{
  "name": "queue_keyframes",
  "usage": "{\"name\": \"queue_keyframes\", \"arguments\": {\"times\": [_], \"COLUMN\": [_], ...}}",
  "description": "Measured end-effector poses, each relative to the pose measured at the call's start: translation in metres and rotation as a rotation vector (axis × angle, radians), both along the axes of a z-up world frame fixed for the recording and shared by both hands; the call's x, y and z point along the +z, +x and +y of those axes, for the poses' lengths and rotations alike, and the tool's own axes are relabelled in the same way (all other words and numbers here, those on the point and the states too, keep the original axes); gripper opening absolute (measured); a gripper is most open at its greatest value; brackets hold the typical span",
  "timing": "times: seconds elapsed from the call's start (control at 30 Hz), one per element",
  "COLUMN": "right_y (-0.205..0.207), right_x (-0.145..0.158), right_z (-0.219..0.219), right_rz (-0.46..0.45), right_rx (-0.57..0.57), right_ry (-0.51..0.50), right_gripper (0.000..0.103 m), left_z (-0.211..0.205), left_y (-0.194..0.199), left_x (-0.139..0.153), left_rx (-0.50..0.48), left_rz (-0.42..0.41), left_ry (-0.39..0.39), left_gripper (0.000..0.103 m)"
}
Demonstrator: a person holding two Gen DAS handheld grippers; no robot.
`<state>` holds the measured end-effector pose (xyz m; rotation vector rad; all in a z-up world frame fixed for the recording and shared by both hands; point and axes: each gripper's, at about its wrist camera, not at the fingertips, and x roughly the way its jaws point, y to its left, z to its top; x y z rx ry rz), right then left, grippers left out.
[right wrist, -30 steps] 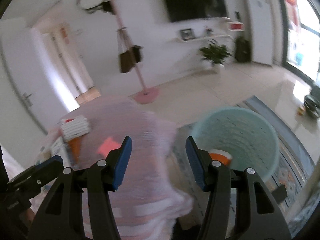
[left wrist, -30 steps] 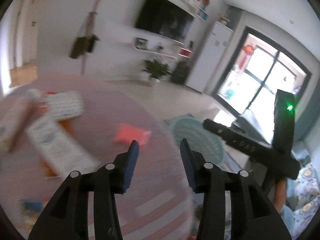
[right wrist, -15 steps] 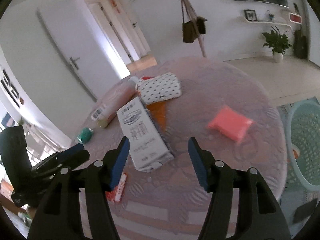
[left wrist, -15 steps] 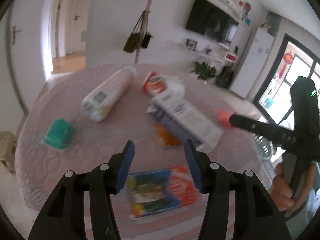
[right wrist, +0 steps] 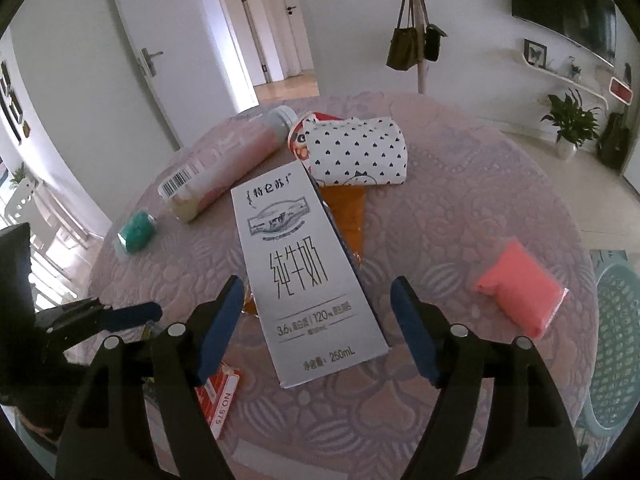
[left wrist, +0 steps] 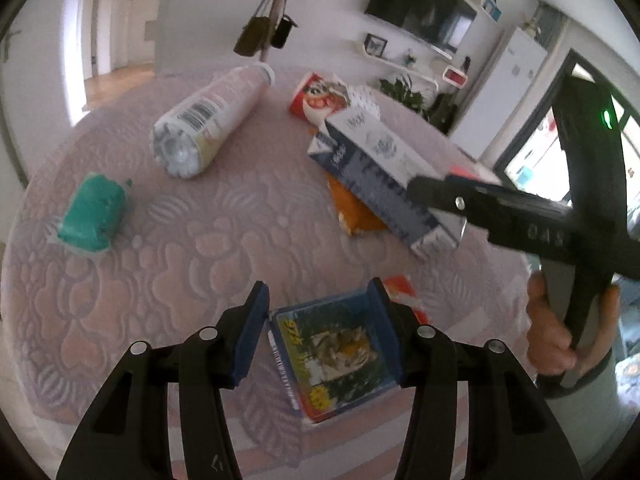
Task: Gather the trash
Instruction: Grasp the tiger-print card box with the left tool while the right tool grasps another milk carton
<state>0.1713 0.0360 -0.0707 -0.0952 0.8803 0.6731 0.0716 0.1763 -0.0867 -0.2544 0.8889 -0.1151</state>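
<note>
My left gripper [left wrist: 318, 330] is open, its fingers either side of a blue and red card packet [left wrist: 334, 352] lying flat on the pink tablecloth [left wrist: 180, 272]. My right gripper [right wrist: 320, 332] is open over the near end of a white milk carton [right wrist: 298, 260], which also shows in the left wrist view [left wrist: 380, 168]. A pink bottle [right wrist: 224, 168], a green pouch [right wrist: 136, 232], a dotted white bag [right wrist: 356, 152], an orange wrapper [right wrist: 346, 216] and a pink pouch [right wrist: 520, 288] lie on the table.
A teal mesh bin [right wrist: 616, 344] stands on the floor at the table's right edge. The right gripper's body [left wrist: 520, 220] crosses the left wrist view above the carton. A coat stand with bags [right wrist: 416, 40] is behind the table.
Both grippers swung from the bin side back over the table and moved lower. The left now straddles the card packet, the right hovers over the milk carton.
</note>
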Motion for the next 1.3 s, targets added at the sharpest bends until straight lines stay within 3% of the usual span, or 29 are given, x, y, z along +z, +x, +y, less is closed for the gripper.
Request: {"name": "queue_keyframes", "arguments": {"times": [0.17,0.23,0.3,0.37,0.43,0.6,0.77,0.9,1.03,1.13,1.3], "right_y": [0.001,-0.001,-0.005,-0.008,-0.011,-0.02,-0.033,-0.042,-0.046,-0.046,-0.042], "right_x": [-0.003,-0.002,-0.001,-0.001,-0.002,-0.001,0.003,0.001,-0.002,-0.003,-0.01], "right_z": [0.004,0.004,0.001,-0.006,-0.014,-0.043,-0.066,-0.074,-0.068,-0.06,-0.048], "right_rz": [-0.011,-0.022,-0.027,-0.031,-0.025,0.005,0.009,0.018,0.002,-0.027,-0.039], "right_rx": [0.001,0.006,0.003,-0.017,-0.037,-0.115,-0.142,-0.12,-0.108,-0.109,-0.098], "right_ry": [-0.019,-0.031,-0.041,-0.053,-0.048,-0.034,-0.047,-0.07,-0.098,-0.14,-0.17], "right_gripper": [0.071,0.062,0.06,0.059,0.059,0.058,0.058,0.059,0.061,0.07,0.07], "left_z": [-0.01,-0.016,-0.022,-0.032,-0.041,-0.076,-0.087,-0.087,-0.083,-0.073,-0.058], "left_y": [-0.015,-0.024,-0.032,-0.04,-0.044,-0.042,-0.034,-0.035,-0.04,-0.046,-0.046], "left_x": [0.0,0.0,0.001,0.003,0.004,0.003,-0.008,-0.007,-0.002,0.005,0.019], "left_rx": [-0.055,-0.093,-0.127,-0.174,-0.208,-0.279,-0.247,-0.204,-0.176,-0.141,-0.073], "left_rz": [0.017,0.022,0.023,0.024,0.018,0.023,0.065,0.047,0.032,0.006,-0.029], "left_ry": [0.006,-0.005,-0.007,0.002,0.038,0.136,0.182,0.216,0.18,0.165,0.13], "left_gripper": [0.049,0.049,0.052,0.062,0.069,0.073,0.072,0.063,0.061,0.06,0.06]}}
